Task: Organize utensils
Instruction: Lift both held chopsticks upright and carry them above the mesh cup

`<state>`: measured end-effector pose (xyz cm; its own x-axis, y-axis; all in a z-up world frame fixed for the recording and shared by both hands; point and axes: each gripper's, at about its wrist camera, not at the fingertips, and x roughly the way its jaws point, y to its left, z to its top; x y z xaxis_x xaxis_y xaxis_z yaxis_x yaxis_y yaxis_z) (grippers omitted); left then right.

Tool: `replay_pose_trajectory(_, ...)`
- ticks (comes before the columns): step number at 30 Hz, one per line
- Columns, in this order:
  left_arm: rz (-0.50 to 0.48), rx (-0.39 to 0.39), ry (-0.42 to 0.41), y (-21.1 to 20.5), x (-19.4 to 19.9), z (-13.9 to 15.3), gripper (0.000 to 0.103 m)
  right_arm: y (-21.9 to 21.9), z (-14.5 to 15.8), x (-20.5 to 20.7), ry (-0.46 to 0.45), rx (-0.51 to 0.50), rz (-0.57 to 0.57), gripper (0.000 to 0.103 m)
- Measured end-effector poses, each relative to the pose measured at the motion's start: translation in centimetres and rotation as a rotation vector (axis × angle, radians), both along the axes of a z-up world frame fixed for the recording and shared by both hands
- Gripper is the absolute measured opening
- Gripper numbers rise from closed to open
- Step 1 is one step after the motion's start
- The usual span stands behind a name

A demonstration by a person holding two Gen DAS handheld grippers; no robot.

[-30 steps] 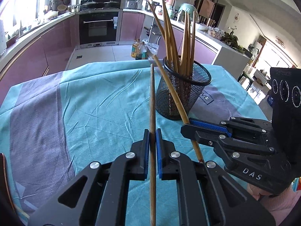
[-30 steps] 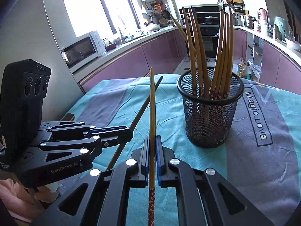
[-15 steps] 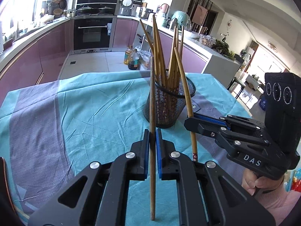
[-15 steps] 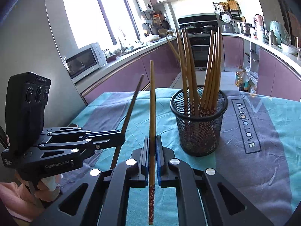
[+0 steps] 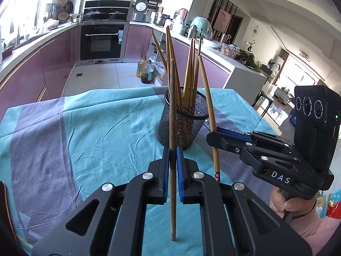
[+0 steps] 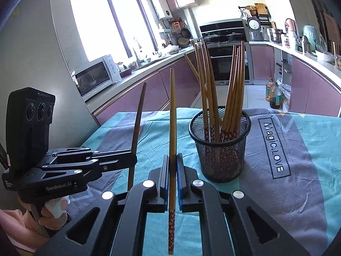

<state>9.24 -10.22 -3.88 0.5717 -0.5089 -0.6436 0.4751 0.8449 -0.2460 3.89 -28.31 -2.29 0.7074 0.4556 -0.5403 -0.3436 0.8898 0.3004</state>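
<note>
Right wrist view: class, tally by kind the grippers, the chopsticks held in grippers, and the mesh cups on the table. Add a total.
Grippers: 2, left gripper and right gripper
Held chopsticks: 2, left chopstick and right chopstick
Mesh cups: 1, mesh cup
Total: 5

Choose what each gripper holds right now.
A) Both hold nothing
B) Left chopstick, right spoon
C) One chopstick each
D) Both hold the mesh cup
C: the left gripper and the right gripper are each shut on a single chopstick, beside the mesh cup.
</note>
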Motion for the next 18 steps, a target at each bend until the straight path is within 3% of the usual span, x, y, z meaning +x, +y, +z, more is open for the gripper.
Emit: replay_pose_trajectory(18,-0.014,-0.034,-0.027,0.3,-0.1,1.3,0.007,-0.8,1.3,0.4,-0.042,0.007,-0.028,0.006)
